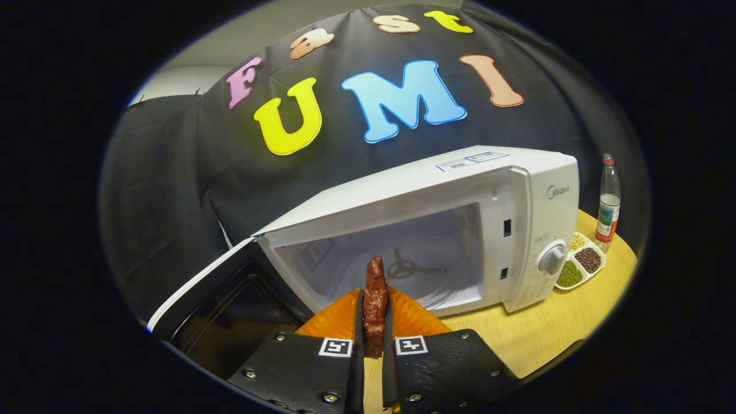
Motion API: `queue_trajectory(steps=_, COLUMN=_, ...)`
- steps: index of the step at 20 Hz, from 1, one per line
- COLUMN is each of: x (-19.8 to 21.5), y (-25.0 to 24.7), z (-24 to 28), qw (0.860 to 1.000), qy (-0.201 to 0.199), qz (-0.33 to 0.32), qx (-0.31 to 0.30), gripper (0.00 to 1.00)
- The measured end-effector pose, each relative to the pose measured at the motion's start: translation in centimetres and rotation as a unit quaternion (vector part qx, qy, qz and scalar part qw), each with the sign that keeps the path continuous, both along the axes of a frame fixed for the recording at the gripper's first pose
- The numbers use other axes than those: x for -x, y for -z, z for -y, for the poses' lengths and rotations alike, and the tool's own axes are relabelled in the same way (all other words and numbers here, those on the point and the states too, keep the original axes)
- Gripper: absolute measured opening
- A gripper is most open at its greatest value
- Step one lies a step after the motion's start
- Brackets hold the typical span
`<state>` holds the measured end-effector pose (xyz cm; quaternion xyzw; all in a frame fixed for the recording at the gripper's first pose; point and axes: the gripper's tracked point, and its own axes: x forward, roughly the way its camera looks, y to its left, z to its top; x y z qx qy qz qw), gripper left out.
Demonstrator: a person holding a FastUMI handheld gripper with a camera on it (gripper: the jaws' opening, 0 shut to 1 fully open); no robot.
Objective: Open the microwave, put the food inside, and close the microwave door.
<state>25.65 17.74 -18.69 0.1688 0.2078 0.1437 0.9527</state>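
**Meat slice gripped, microwave door open**

Clamped between both fingers of the gripper (374,339): a reddish-brown slice of meat (375,299), standing upright on edge, its top poking up past the fingertips. Jaws nearly together, with only the slice's thickness keeping them apart.

Directly under and just ahead of the fingers, at twelve o'clock: an orange plate (411,318), ridged, resting on the wooden table (540,333) just in front of the oven.

Beyond the plate, still at twelve o'clock: a white microwave (517,195) with its door (213,299) swung wide toward ten o'clock, dark window facing up and outward. Cavity (345,259) pale and lit, with the turntable coupler (402,267) visible on its floor. Round control dial (552,257) on the panel at two o'clock.

Just beside the microwave's panel side, at two o'clock from the fingers: a white divided dish (582,261) with three compartments of beans or grains, one green, one dark red-brown, one pale yellow. Farther out along the same direction, near the table's edge: an upright clear bottle (608,198) with a red cap.
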Motion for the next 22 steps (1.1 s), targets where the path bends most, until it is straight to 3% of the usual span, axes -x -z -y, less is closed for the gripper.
queue_trajectory(steps=7, x=-6.7, y=2.0, z=-1.6, qw=0.998, qy=0.04, qz=0.025, qx=-0.043, gripper=0.13)
queue_trajectory(steps=15, x=-9.9, y=4.3, z=-2.7, qw=0.996, qy=0.051, qz=0.026, qx=-0.067, gripper=0.13)
queue_trajectory(steps=19, x=-10.7, y=5.3, z=-1.3, qw=0.997, qy=0.064, qz=0.036, qx=-0.012, gripper=0.16)
queue_trajectory(steps=22, x=-11.3, y=6.1, z=0.3, qw=0.995, qy=0.076, qz=0.032, qx=0.054, gripper=0.33)
